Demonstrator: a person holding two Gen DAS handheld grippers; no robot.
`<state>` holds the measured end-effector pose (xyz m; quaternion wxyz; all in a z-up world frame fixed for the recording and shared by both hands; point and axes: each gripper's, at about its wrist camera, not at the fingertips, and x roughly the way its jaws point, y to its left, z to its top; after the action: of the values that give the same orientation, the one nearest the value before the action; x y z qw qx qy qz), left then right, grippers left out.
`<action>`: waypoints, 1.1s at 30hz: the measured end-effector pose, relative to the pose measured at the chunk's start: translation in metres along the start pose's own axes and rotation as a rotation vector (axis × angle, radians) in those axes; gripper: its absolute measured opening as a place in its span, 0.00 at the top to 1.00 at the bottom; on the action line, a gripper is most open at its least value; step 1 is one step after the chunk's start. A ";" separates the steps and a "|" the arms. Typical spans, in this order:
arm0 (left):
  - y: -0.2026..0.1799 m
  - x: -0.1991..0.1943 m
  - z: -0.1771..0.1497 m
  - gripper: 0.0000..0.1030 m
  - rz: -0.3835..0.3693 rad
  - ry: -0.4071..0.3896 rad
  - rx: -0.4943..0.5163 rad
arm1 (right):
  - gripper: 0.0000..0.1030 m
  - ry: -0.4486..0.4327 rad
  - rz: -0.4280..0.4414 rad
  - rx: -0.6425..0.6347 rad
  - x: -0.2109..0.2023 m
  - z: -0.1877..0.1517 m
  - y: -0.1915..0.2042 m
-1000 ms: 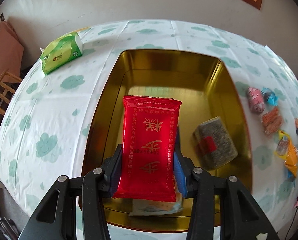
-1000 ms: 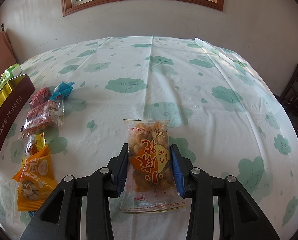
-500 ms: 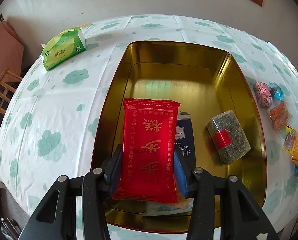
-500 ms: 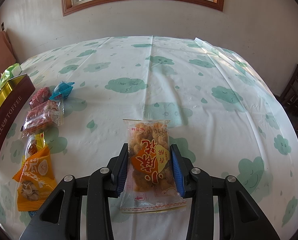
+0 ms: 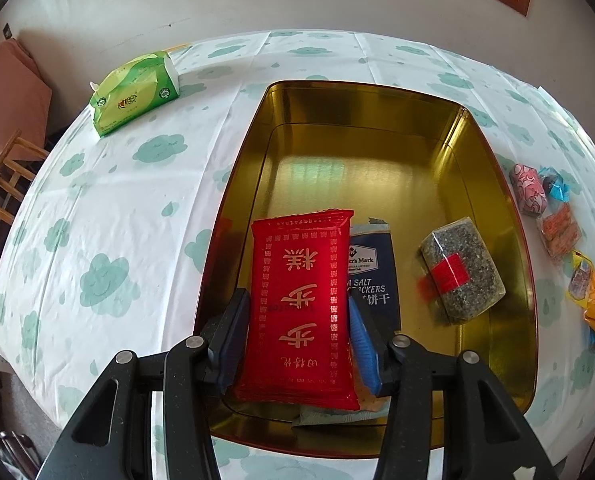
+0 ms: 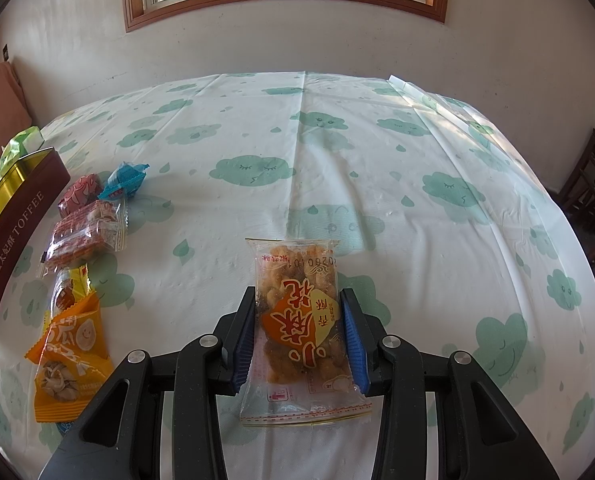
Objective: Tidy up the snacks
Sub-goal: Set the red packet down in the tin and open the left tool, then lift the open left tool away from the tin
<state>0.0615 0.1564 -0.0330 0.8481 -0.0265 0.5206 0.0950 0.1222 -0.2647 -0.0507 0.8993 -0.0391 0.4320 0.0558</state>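
A red snack packet (image 5: 301, 308) with gold characters stands between the pads of my left gripper (image 5: 299, 320), over the near end of the gold tin (image 5: 361, 100). The jaws are opening while the pads still touch the packet's sides. Inside the tin lie a navy cracker packet (image 5: 371, 280), partly hidden behind the red one, and a grey seed bar (image 5: 461, 272) with a red label. My right gripper (image 6: 299, 332) is shut on a clear packet of fried orange snack (image 6: 301, 320), low over the tablecloth.
A green tissue pack (image 5: 135, 92) lies at the far left of the table. Between the tin's maroon wall (image 6: 17, 232) and my right gripper lie loose snacks: a pink one (image 6: 79, 194), a blue one (image 6: 125, 180), a clear red-printed one (image 6: 85, 236), an orange packet (image 6: 69, 356). Chairs stand at both table edges.
The left view has drawn back, so more of the tin and the navy cracker packet show. The red packet sits slightly lower between slightly wider jaws. The right side is unchanged.
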 end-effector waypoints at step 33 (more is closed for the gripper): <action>-0.016 -0.054 -0.019 0.23 -0.056 -0.145 -0.005 | 0.60 0.104 -0.025 0.012 0.006 0.010 0.000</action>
<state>0.0245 0.1310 0.0052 0.8858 -0.0364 0.4566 0.0741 0.1334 -0.2627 -0.0488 0.8765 -0.0417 0.4780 0.0397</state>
